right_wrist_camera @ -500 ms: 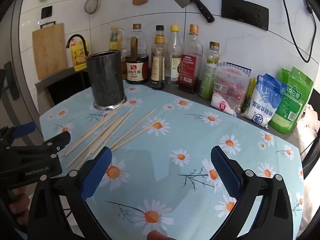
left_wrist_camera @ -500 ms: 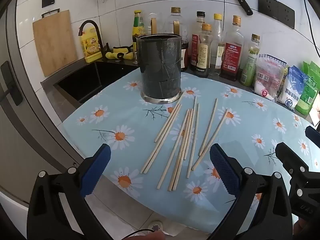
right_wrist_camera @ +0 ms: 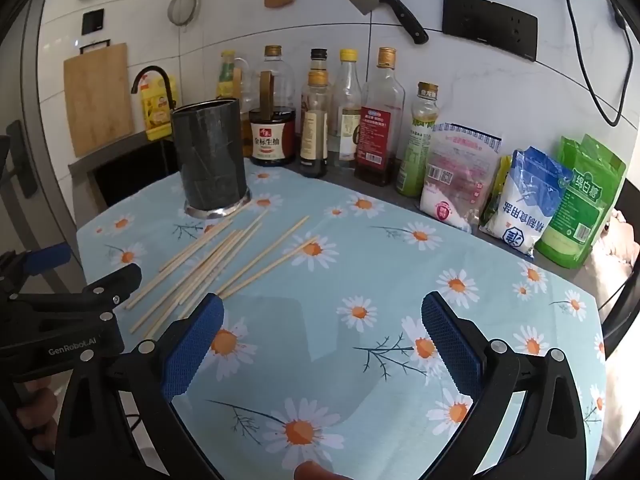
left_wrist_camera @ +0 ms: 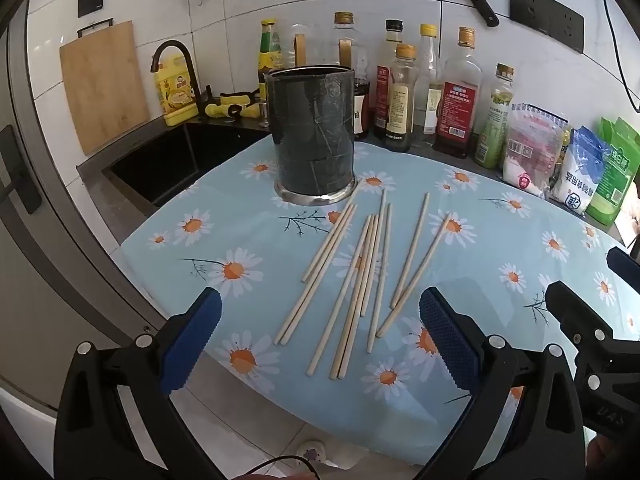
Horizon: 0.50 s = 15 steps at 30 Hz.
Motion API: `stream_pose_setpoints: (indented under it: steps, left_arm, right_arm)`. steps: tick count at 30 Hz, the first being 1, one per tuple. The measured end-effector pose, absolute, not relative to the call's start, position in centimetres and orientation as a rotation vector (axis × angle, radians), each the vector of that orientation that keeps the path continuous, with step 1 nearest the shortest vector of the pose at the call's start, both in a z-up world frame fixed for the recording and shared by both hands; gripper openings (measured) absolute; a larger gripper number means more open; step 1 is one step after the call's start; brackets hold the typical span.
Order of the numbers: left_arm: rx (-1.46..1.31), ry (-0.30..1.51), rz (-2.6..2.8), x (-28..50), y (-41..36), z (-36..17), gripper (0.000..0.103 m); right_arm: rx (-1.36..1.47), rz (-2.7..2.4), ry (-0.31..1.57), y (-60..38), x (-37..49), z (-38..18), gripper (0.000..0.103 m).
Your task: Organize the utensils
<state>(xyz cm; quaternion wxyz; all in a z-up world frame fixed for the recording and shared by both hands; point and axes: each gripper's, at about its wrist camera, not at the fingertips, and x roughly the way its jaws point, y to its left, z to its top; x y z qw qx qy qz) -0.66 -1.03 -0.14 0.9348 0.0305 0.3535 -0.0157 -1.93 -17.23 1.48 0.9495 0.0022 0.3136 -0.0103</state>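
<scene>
Several wooden chopsticks (left_wrist_camera: pixel 360 276) lie loose on the daisy tablecloth (left_wrist_camera: pixel 248 240), in front of a dark upright cylindrical holder (left_wrist_camera: pixel 312 136). My left gripper (left_wrist_camera: pixel 320 340) is open and empty, hovering just above the near ends of the chopsticks. In the right wrist view the chopsticks (right_wrist_camera: pixel 224 264) and the holder (right_wrist_camera: pixel 210 160) are at the left. My right gripper (right_wrist_camera: pixel 322 344) is open and empty over bare cloth, to the right of the chopsticks. The left gripper's body (right_wrist_camera: pixel 68 312) shows at the left edge there.
A row of sauce bottles (left_wrist_camera: pixel 404 96) and food bags (left_wrist_camera: pixel 576 172) lines the back of the counter. A black sink (left_wrist_camera: pixel 160 160) with a tap lies left of the cloth. The table's near edge (left_wrist_camera: pixel 280 384) is just below my left gripper.
The left gripper's view has shifted slightly; the chopsticks and holder sit a little further right in it. The right gripper has barely moved. Both stay open.
</scene>
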Motion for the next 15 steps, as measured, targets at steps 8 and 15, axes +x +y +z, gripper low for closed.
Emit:
stream_pose_setpoints:
  steps: [8, 15]
  left_arm:
    - [0.06, 0.74, -0.042, 0.11, -0.54, -0.43, 0.097]
    - [0.06, 0.741, -0.043, 0.17, -0.53, -0.38, 0.097]
  right_arm:
    - [-0.003, -0.015, 0.639, -17.14, -2.22, 1.17, 0.095]
    - [-0.005, -0.013, 0.635, -17.1, -2.22, 1.15, 0.095]
